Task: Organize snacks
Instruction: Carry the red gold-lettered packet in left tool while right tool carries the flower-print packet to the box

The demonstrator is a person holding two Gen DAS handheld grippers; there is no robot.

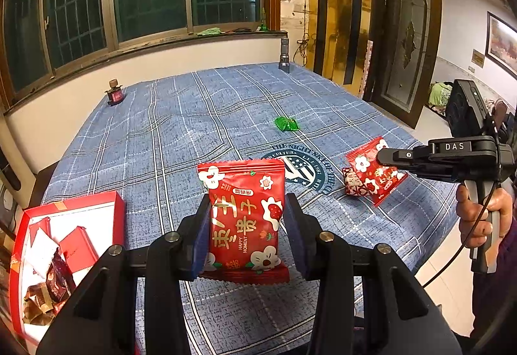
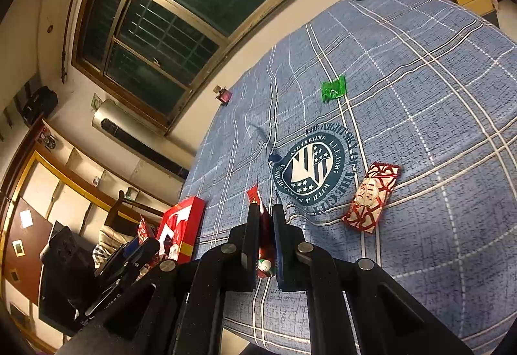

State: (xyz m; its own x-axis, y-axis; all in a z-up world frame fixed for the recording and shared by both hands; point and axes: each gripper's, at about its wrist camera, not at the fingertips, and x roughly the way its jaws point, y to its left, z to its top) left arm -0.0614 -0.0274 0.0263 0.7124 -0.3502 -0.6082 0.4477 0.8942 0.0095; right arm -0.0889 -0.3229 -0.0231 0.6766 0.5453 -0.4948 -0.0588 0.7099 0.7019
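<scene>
**Both hand-held grippers carried red snack packets above the desk**

The left hand-held gripper (image 1: 247, 219) was clenched on a red foil snack packet with white flowers and gold characters (image 1: 247, 213), its blue pads pressing the packet's two side edges and holding it upright above the blue plaid tablecloth (image 1: 181, 129) on the desk. To that gripper's lower left sat an open red gift box with a white lining (image 1: 69, 209), with small red cartons and brown-wrapped sweets lying inside.

The right hand-held gripper (image 2: 266, 238) was clamped shut on a second red flowered snack packet (image 1: 374, 175), seen edge-on between its narrow jaws in the right wrist view. A person's hand (image 1: 481, 219) gripped its handle.

Just beyond that gripper, a small red-and-white patterned candy bar wrapper (image 2: 371, 196) lay flat on the cloth beside the round dark printed emblem (image 2: 311, 171). Farther ahead lay a green crinkled candy wrapper (image 2: 332, 88). At the desk's far edge stood a small dark red jar (image 1: 114, 93) and a grey metal flashlight (image 1: 284, 56).
</scene>
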